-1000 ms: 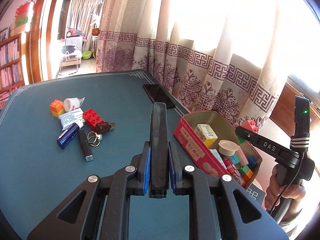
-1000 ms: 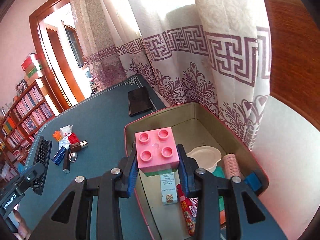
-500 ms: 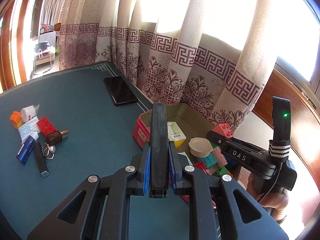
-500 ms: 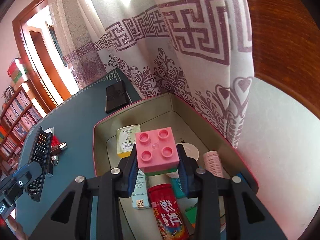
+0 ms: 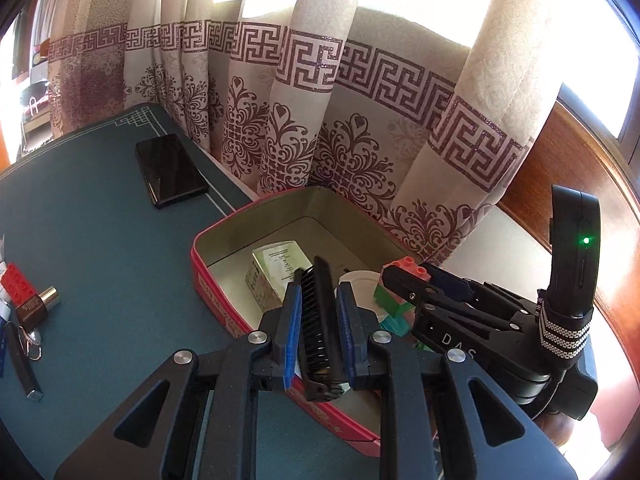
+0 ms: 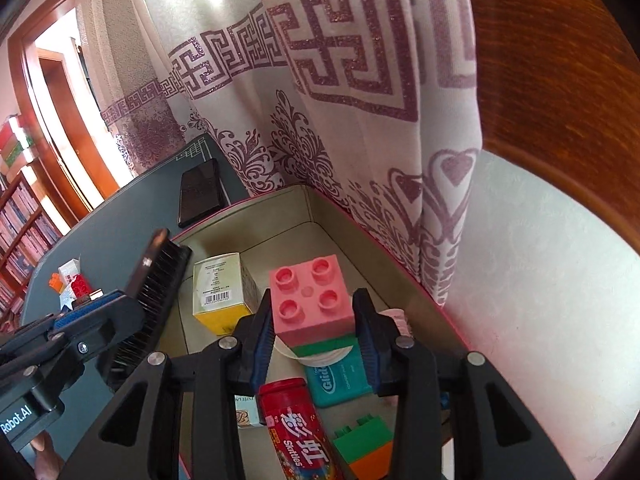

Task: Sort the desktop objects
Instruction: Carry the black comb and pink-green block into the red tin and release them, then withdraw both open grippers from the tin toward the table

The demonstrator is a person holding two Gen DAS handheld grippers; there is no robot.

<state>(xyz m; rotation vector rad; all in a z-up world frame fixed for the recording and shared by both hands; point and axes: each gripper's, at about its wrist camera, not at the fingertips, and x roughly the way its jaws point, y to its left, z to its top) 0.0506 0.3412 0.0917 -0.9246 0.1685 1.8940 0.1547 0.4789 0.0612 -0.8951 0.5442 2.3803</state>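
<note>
While both jaws are opening over the red tin (image 5: pixel 224 300), left gripper (image 5: pixel 318 312) loosens on the stiff, light black comb (image 5: pixel 316 320); right gripper (image 6: pixel 316 336) frees the rigid pink-and-green brick stack (image 6: pixel 312 304), best held by its 2 flat sides.

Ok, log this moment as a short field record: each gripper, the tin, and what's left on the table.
left gripper: jaws opening, black comb between them, over the tin
right gripper: jaws opening, pink block between them, over the tin
tin: red outside, open; holds yellow box, Skittles bottle, teal floss case
table: black phone, red brick
</note>
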